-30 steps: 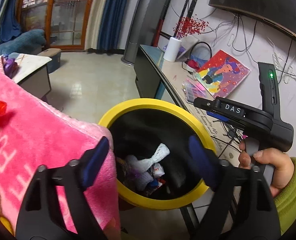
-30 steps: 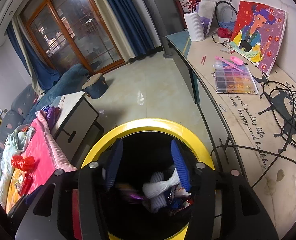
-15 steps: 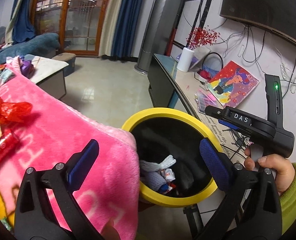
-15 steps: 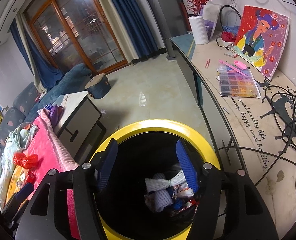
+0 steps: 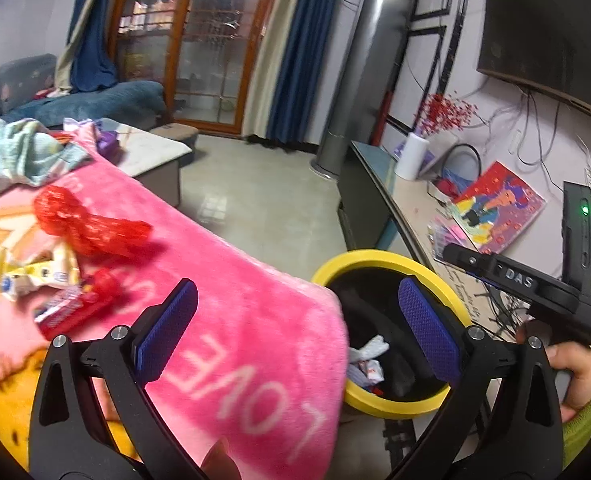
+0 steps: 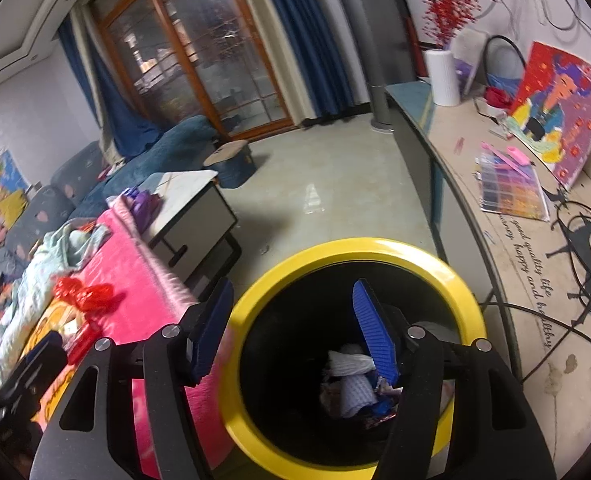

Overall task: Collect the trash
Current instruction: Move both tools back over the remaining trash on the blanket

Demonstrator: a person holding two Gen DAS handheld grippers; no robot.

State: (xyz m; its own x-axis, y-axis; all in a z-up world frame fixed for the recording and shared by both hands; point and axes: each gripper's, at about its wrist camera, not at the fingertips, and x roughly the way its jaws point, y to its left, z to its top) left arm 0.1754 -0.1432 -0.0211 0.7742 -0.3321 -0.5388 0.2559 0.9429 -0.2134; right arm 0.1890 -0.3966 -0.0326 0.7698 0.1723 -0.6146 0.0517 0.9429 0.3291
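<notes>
Left gripper (image 5: pixel 295 330) wide open and empty over pink blanket (image 5: pixel 255 320), presumably lined up for red mesh wrapper (image 5: pixel 83 224); right gripper (image 6: pixel 295 330), jaws opening, empty above yellow-rimmed bin (image 6: pixel 375 248) holding trash.

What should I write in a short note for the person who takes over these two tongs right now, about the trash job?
Left tongs: wide open, nothing between the pads, above the pink blanket.
Right tongs: jaws opening, nothing held, over the yellow bin.
Done: some trash, white and crumpled, lies in the bin beside the blanket's edge.
Left: on the blanket lie a red net bag, a yellow-and-white wrapper and a red packet near it. Pick each one up and drop it in the bin.
</notes>
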